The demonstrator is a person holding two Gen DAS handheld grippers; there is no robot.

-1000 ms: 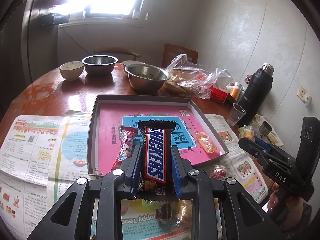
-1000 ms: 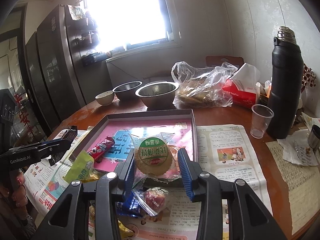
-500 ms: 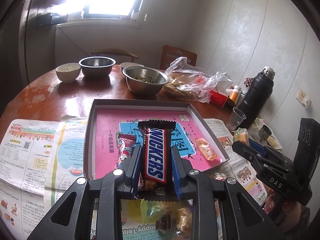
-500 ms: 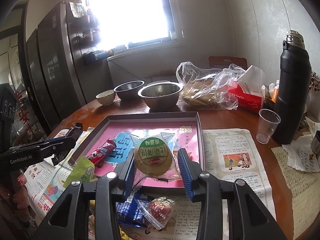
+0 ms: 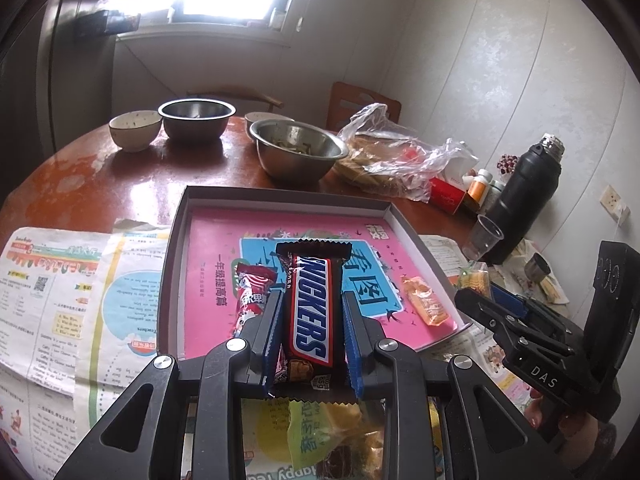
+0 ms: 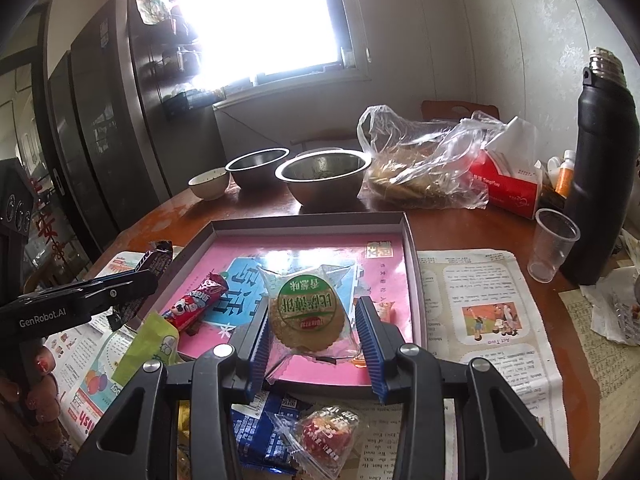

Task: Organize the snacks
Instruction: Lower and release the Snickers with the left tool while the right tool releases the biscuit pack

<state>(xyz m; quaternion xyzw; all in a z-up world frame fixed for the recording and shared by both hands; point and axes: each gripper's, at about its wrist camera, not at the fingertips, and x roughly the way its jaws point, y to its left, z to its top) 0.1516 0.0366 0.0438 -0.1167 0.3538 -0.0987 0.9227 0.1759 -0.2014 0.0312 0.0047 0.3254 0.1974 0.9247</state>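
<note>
Two steel bowls (image 6: 322, 178) stand on the counter (image 5: 132, 184) far ahead of the tool. A black flask (image 6: 600, 176) and plastic cup (image 6: 554, 244) stand ahead to its right

Both views are taken low and close along the fingers toward the window; the tray (image 5: 280, 196) (image 6: 308, 222) and steel bowls (image 5: 298, 154) (image 6: 326, 176) are shared.

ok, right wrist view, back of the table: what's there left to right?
Ceramic bowl → far steel bowl → near steel bowl → plastic bag → tissue box → plastic cup → black thermos.
</note>
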